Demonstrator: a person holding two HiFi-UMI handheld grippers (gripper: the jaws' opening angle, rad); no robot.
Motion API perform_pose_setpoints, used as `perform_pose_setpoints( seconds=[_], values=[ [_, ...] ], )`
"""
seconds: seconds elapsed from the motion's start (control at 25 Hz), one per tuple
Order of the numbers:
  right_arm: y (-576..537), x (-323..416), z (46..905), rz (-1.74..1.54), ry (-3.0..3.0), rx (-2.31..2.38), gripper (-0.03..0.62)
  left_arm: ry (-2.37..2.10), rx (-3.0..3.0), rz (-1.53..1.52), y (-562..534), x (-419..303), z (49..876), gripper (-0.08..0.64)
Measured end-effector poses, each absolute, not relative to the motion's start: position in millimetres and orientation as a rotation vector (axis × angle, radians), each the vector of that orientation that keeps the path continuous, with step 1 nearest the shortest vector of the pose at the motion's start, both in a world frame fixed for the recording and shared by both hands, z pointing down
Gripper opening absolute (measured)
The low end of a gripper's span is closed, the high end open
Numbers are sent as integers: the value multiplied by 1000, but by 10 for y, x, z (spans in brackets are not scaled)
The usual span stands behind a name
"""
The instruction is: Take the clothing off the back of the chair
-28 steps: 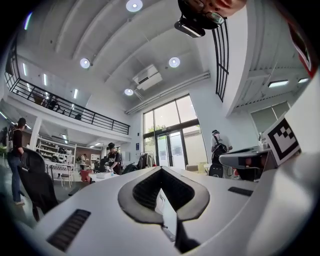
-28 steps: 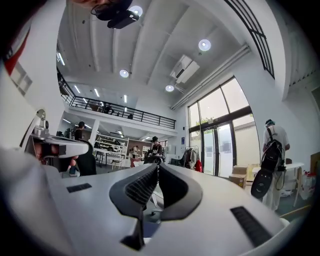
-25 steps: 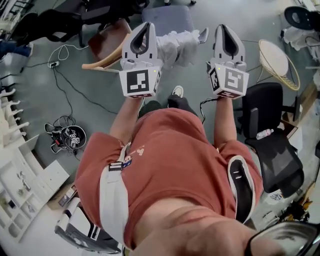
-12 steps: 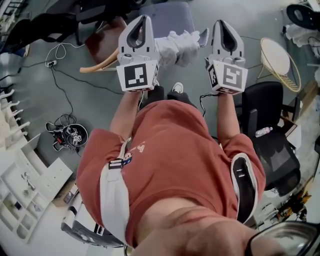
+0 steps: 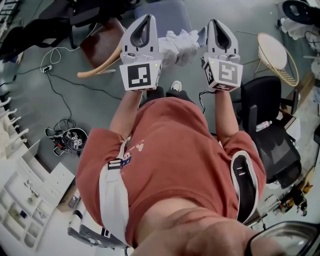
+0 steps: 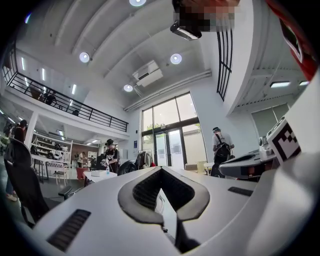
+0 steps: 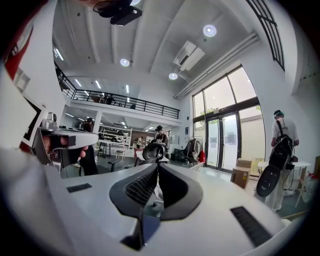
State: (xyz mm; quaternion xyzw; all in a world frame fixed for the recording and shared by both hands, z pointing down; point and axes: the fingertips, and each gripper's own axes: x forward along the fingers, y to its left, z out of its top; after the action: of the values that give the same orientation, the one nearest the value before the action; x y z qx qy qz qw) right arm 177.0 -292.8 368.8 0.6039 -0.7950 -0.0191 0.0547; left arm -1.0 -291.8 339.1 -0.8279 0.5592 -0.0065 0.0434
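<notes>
The white clothing (image 5: 180, 44) hung on the chair (image 5: 165, 12) ahead of you, showing between your two tools. Your left tool (image 5: 144, 21) and right tool (image 5: 216, 25) were both closed, holding nothing.

**A:** How many grippers?

**B:** Two: a left gripper (image 5: 148, 16) and a right gripper (image 5: 214, 21).

**A:** Clothing?

**B:** One white garment (image 5: 180, 44), top centre of the frame.

**A:** Chairs?

**B:** Four are plain: one grey chair (image 5: 165, 12) at top centre, one brown chair (image 5: 100, 46) at upper left, one wicker chair (image 5: 276, 56) at upper right, and one black office chair (image 5: 274, 147) at right. Dark ones along the top edge can't be counted.
</notes>
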Motion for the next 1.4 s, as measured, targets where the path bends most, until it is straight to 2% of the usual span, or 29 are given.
perform_pose_setpoints(
  seconds=[0.6, 0.8, 0.88, 1.12, 1.4],
  values=[
    [-2809, 1504, 4866, 131, -2312, 1582, 39, 1720, -2567, -126, -2899, -117, 3898, 13],
    [-2635, 1309, 5474, 269, -2275, 1349, 256, 1718, -2589, -137, -2892, -137, 4001, 14],
    [-2562, 1243, 5699, 309, -2243, 1250, 308, 1719, -2596, -141, -2893, -143, 4030, 13],
    [-2454, 1177, 6150, 295, -2127, 1042, 374, 1716, -2607, -168, -2871, -162, 4102, 14],
    [-2446, 1144, 6510, 248, -1953, 844, 393, 1727, -2613, -189, -2849, -217, 4148, 14]
  ],
)
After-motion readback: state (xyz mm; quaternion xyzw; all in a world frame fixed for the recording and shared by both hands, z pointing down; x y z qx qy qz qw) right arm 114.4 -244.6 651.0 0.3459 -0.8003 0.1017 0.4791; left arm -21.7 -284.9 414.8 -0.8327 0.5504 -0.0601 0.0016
